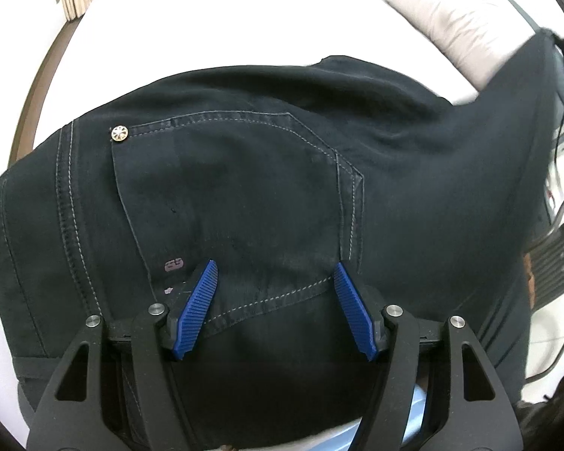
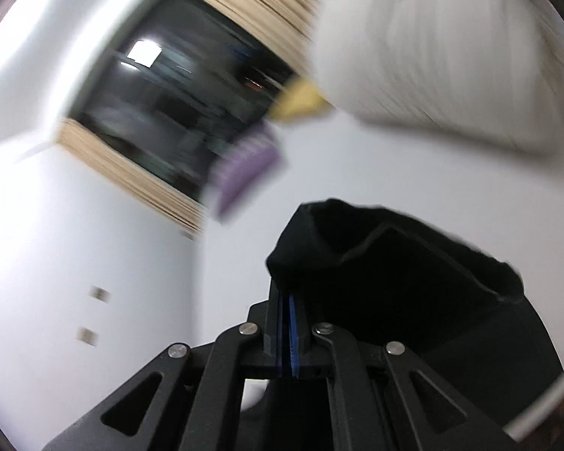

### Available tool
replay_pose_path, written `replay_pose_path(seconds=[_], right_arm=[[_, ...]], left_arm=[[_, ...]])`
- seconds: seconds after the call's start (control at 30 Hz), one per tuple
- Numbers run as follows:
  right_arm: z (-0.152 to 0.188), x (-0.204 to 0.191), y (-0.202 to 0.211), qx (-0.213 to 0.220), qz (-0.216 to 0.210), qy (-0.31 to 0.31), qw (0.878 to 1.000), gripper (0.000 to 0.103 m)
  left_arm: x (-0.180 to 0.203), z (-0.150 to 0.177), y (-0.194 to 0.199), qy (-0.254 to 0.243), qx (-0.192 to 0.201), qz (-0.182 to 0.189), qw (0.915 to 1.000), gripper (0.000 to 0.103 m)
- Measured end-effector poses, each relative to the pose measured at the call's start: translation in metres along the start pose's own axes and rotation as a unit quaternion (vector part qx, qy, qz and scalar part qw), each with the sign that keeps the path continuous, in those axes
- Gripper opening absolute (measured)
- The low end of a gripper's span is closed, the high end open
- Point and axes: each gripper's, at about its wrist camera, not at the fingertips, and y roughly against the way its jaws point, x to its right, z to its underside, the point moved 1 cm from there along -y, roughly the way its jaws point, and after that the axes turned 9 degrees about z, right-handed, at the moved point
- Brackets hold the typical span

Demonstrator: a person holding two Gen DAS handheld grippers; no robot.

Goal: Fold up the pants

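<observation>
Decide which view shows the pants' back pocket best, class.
The left wrist view: the back pocket fills it, stitching and rivet sharp. The right wrist view shows only a blurred dark bunch of pants.

Pants [image 1: 244, 195]: dark matt denim cloth, fine twill weave, pale contrast stitching along the seams and pocket. Rivet [image 1: 119, 134]: shiny embossed metal. Left gripper [image 1: 274, 297]: matt black plastic frame, ribbed blue pads [image 1: 199, 308], brushed metal pins. Right gripper [image 2: 287, 300]: same matt black plastic. Bed [image 1: 206, 30]: smooth white cloth. Pillow [image 1: 455, 26]: creased pale cloth. Window frame [image 2: 131, 176]: light wood.
</observation>
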Motion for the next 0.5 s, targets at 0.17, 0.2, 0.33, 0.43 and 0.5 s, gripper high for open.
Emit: replay_pose_path(seconds=[0.17,0.2,0.33,0.43,0.5], right_arm=[[0.016,0.065,0.004,0.018,0.021,-0.067,0.997,0.004],[0.032,0.097,0.003,0.011,0.039,-0.1,0.994,0.004],[0.114,0.219,0.009,-0.02,0.119,-0.235,0.964,0.004],[0.158,0.275,0.017,-0.03,0.148,-0.296,0.943,0.004],[0.168,0.289,0.023,-0.023,0.147,-0.315,0.937,0.004]], left_arm=[[-0.011,0.002,0.005,0.014,0.006,0.014,0.9998,0.063],[-0.01,0.002,0.004,0.009,0.004,0.01,0.9999,0.063],[-0.007,0.002,0.002,0.002,-0.001,0.004,1.0,0.063],[0.001,-0.002,-0.003,-0.011,-0.011,-0.006,0.9999,0.063],[0.007,-0.006,-0.007,-0.021,-0.02,-0.013,0.9995,0.063]])
